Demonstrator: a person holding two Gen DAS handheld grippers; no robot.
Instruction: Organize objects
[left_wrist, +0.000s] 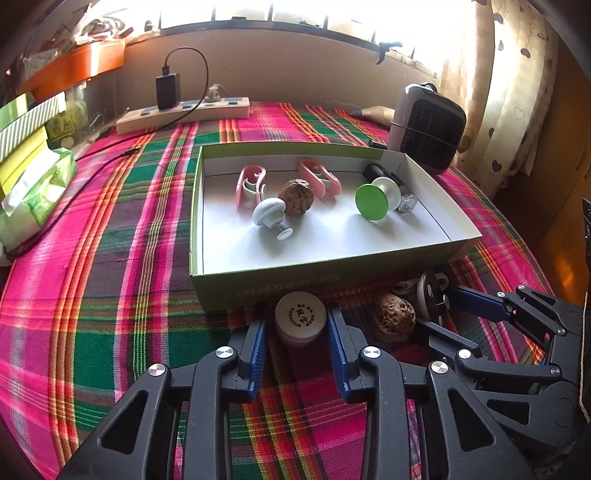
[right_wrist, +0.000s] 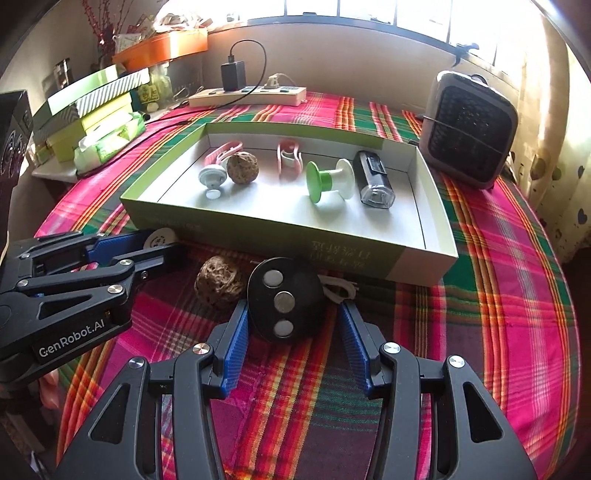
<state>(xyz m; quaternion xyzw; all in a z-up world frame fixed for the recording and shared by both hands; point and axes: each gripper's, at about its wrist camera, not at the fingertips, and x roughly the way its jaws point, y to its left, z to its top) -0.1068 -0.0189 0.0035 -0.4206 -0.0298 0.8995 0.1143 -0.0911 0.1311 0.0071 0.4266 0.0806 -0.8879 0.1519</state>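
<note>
My left gripper (left_wrist: 297, 311) is shut on a round white disc stack (left_wrist: 300, 317) with a printed stamp, on the plaid cloth just in front of the green cardboard box (left_wrist: 325, 275). In the right wrist view the same disc (right_wrist: 159, 238) shows between the left fingers. My right gripper (right_wrist: 293, 305) stands open around a black oval piece (right_wrist: 284, 299) with three silver studs. Its left pad is close against the piece and cloth shows at the right pad. A brown walnut (right_wrist: 219, 282) lies between the two grippers. The box (right_wrist: 258, 236) holds pink clips, a walnut, a white knob, a green spool and a black device.
A white looped piece (right_wrist: 340, 288) lies behind the black oval, against the box front. A grey fan heater (right_wrist: 469, 129) stands at the box's far right corner. A power strip with a charger (right_wrist: 251, 94) lies along the back wall. Stacked boxes and a tissue pack (right_wrist: 107, 142) sit at the left.
</note>
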